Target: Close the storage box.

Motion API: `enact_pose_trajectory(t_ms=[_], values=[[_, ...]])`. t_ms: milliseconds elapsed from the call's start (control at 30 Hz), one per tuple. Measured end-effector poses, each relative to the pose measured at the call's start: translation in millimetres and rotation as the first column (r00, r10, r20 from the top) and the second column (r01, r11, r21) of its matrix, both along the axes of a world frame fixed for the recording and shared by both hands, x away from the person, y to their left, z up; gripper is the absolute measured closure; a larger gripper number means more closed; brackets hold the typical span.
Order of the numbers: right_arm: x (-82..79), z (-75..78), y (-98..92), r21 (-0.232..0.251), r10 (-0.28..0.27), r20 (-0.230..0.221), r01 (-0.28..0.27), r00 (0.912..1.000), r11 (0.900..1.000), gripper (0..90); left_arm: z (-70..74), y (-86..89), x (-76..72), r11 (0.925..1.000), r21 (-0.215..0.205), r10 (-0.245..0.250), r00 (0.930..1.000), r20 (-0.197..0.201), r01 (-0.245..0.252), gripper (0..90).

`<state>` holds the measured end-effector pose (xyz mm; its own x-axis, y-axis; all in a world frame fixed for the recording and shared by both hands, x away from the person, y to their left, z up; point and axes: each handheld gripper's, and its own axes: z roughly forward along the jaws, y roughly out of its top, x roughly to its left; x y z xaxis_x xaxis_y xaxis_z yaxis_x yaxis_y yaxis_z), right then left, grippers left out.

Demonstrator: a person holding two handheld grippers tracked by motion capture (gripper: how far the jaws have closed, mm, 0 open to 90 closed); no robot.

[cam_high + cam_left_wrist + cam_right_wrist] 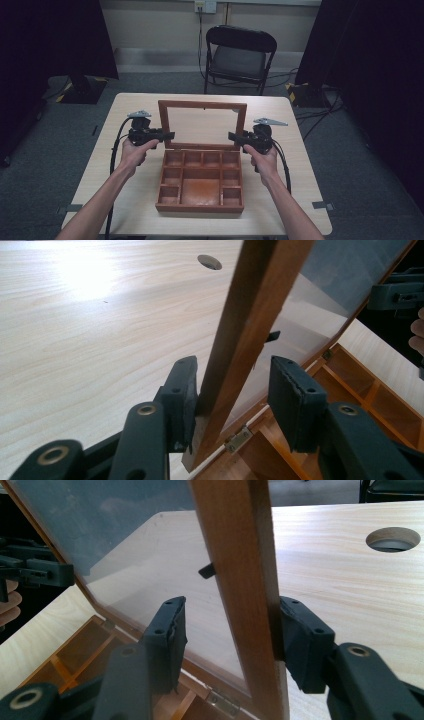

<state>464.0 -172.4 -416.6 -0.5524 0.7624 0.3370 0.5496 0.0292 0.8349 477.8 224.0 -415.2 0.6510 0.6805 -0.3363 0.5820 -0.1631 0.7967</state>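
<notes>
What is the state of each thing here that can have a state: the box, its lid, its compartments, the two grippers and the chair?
wooden box: open, flat on the table.
glass lid: raised, about upright on its hinges.
compartments: all look empty.
left gripper: jaws straddle the lid's side frame, one pad touching, the other apart.
right gripper: same on the opposite side frame.
folding chair: unfolded, empty.
</notes>
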Motion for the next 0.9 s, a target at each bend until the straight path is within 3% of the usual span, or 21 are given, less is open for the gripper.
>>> enact_pose_trajectory(t_ms=[167, 367, 600, 867, 900], values=[[-3.4, 1.6, 0.2, -0.015, 0.014, 0.003, -0.014, 0.9999, 1.000, 46.2, 0.9, 1.0, -3.7, 0.9999, -0.015, -0.002, 1.0000, 0.002, 0.002, 53.8], [-6.5, 2.4, -1.2, -0.010, 0.025, -0.008, -0.025, 0.9996, 1.000, 44.2, 4.1, 1.6, -8.1, 0.9999, 0.004, -0.015, 0.9998, 0.009, 0.015, 53.2], [-9.1, 3.2, -1.8, 0.020, 0.024, -0.041, -0.023, 0.9989, 1.000, 34.8, 7.8, 4.3, -14.2, 0.9998, -0.012, -0.017, 0.9998, 0.013, 0.017, 52.7], [-16.8, 5.0, -4.4, 0.005, 0.011, -0.067, -0.010, 0.9977, 1.000, 31.4, 10.3, 6.1, -22.1, 0.9996, 0.006, -0.027, 0.9994, 0.022, 0.027, 51.2], [-17.9, 5.4, -5.0, 0.002, 0.010, -0.062, -0.010, 0.9980, 1.000, 31.7, 10.7, 6.0, -23.3, 0.9997, -0.016, -0.021, 0.9996, 0.017, 0.021, 50.7]])
